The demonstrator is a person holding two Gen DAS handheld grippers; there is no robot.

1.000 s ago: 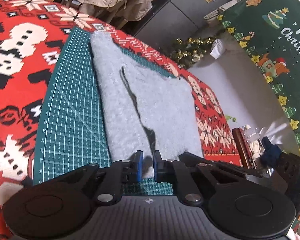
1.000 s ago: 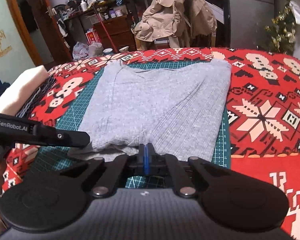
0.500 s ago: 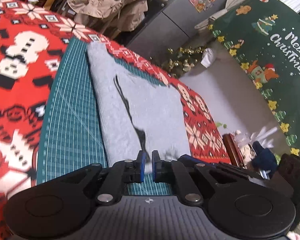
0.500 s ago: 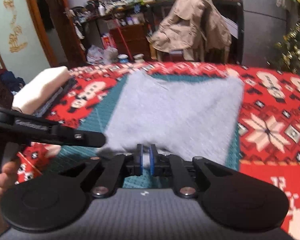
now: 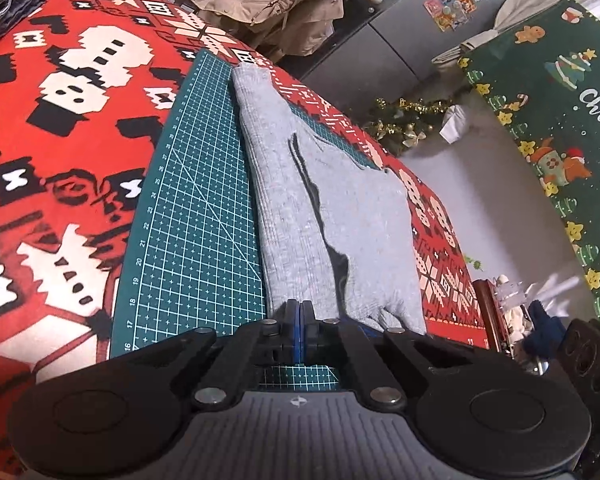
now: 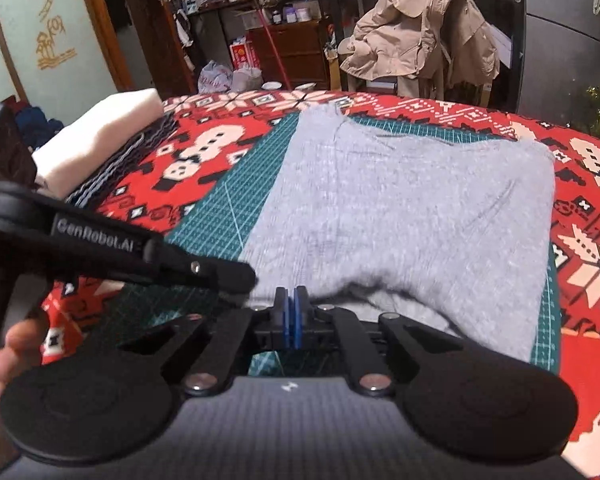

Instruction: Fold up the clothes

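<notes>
Both grippers have closed since half a second ago, when a narrow gap showed between each pair of blue pads; the near hem, which lay flat a second back, now rides up off the mat. At the table, the left gripper (image 5: 300, 322) stands with pads pressed together at the near left corner of the grey top (image 5: 332, 216), and the right gripper (image 6: 290, 318) is likewise pinched tight at the hem, where the cloth bunches and lifts in a blurred ridge. Each looks to have a bite of hem, though the fabric between the pads is hidden. The top lies on the green mat (image 5: 196, 216) over a red cloth (image 5: 60, 128), already doubled, with one layer's edge running up its middle. It is a thin ribbed knit, light and limp; it will sag between two holds and slide little on the mat, so corners or hem edges, taken well apart and through both layers, look the soundest grip. A white pile (image 6: 96, 136) sits at the table's far left, and a hand (image 6: 8, 348) shows behind the left tool.
</notes>
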